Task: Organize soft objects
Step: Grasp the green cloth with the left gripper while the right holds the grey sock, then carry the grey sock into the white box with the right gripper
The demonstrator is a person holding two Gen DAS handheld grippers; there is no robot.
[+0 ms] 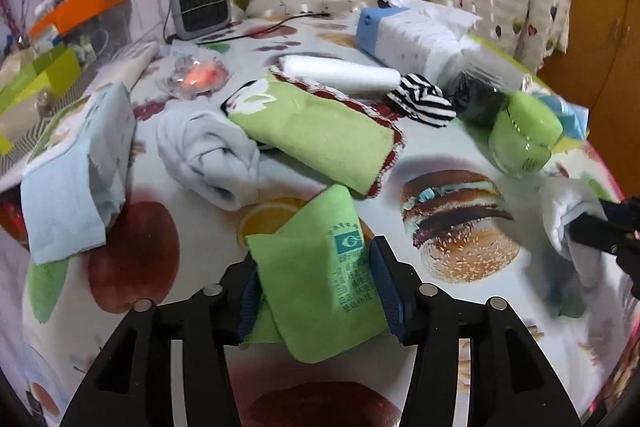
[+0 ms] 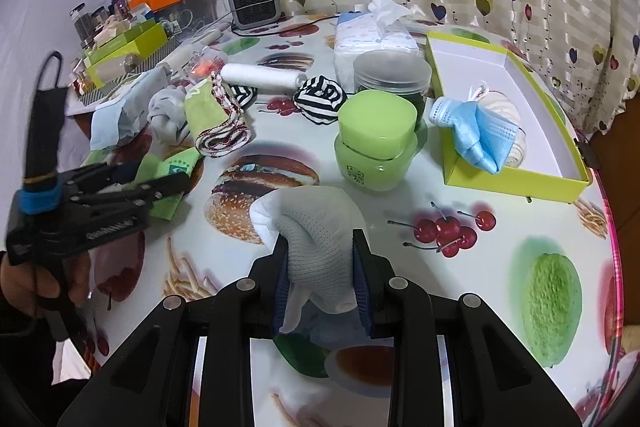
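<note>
A small folded green cloth (image 1: 320, 267) with printed text lies on the fruit-print table between the jaws of my left gripper (image 1: 314, 251). The jaws stand open on either side of it. The right wrist view shows this gripper (image 2: 152, 187) at the left, held by a hand. My right gripper (image 2: 320, 237) is shut on a white knitted sock (image 2: 316, 223), held just above the table in front of a green jar (image 2: 376, 143). A lime box (image 2: 516, 183) at the right holds a blue mask (image 2: 476, 131).
A rolled green towel with red trim (image 1: 316, 131), a knotted pale sock (image 1: 208, 155), a striped sock ball (image 1: 424, 99) and a white roll (image 1: 340, 71) lie mid-table. A tissue pack (image 2: 372, 39), a small heater (image 2: 252, 1) and cluttered boxes (image 2: 132, 43) stand behind.
</note>
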